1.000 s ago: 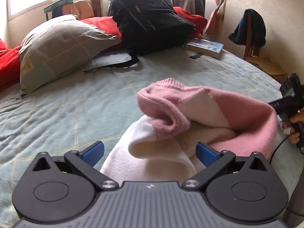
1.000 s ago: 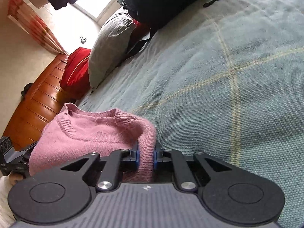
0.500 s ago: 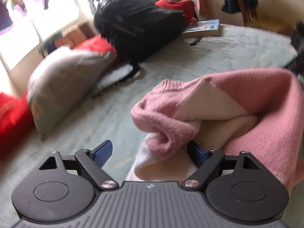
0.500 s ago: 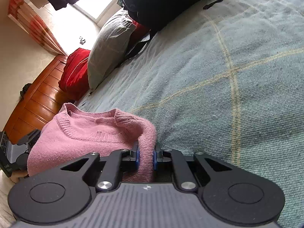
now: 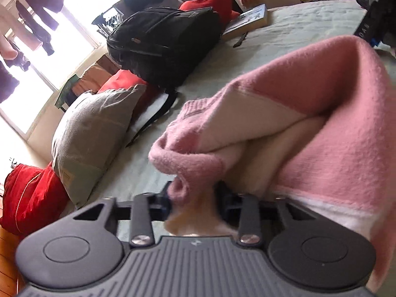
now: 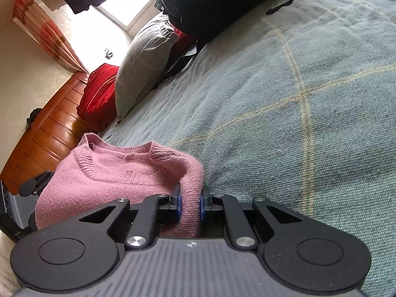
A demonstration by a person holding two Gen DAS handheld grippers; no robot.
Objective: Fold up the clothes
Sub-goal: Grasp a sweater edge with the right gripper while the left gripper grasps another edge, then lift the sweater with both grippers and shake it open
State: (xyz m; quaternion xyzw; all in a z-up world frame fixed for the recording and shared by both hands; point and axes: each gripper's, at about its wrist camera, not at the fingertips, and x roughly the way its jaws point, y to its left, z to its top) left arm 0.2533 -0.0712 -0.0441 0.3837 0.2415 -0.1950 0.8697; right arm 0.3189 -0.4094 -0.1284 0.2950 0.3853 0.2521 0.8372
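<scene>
Pink sweater pinched at both ends over the bed

The left gripper (image 5: 195, 204) had just been closing its jaws, now clamped on a bunched fold of the pink-and-cream sweater (image 5: 329, 153); the right gripper (image 6: 190, 206) gripped the shoulder edge beside the collar. The knit looked soft, light and floppy, likely best taken at hems and shoulders. A black backpack (image 5: 165, 49) sat closed on the bed (image 6: 309, 99), contents unseen

No legible text, labels, numbers
</scene>
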